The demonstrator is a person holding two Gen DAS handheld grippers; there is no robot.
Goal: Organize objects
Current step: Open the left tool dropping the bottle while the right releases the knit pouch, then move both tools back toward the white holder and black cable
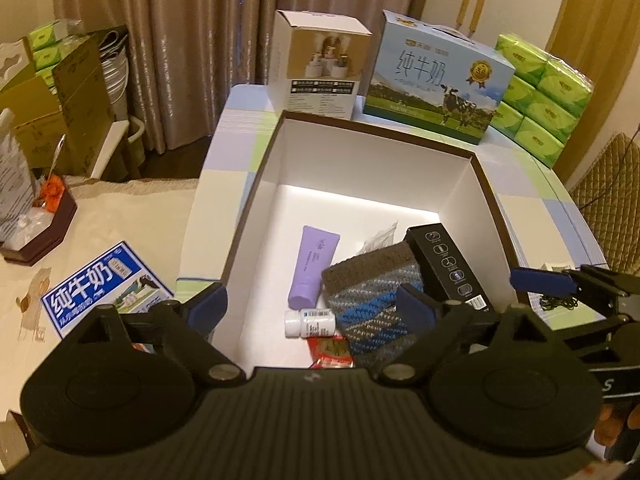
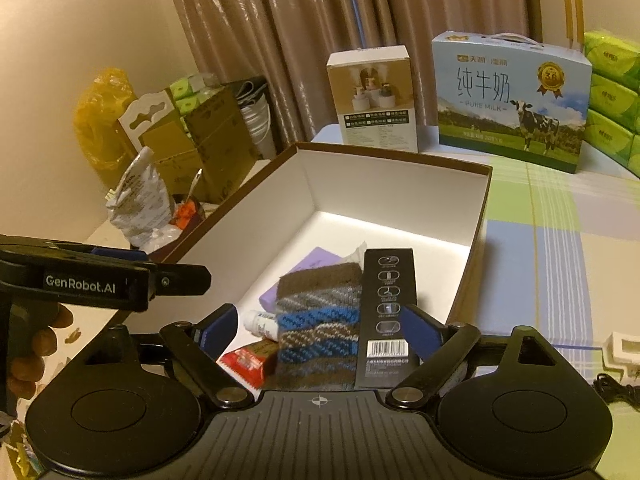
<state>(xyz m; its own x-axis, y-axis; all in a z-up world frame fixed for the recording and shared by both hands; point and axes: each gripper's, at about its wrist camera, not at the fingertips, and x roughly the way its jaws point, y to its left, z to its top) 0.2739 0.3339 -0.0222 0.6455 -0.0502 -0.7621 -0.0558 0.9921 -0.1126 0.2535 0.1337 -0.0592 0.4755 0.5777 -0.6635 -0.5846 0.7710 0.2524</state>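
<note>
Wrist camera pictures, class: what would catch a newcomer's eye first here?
The big open box with white walls fills the middle; a knitted sock, a purple tube and a black carton lie in its near corner. Behind it on the checked table stands a milk carton picturing a cow.

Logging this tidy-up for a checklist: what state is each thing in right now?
Storage box: open, no lid on it.
Purple tube: lying flat in the box.
White bottle: on its side, cap on.
Knitted pouch: lying flat, overlapping the tube.
Black carton: closed, lying in the box.
Left gripper: jaws open, empty.
Right gripper: jaws open, empty.
Milk carton: upright, closed.
</note>
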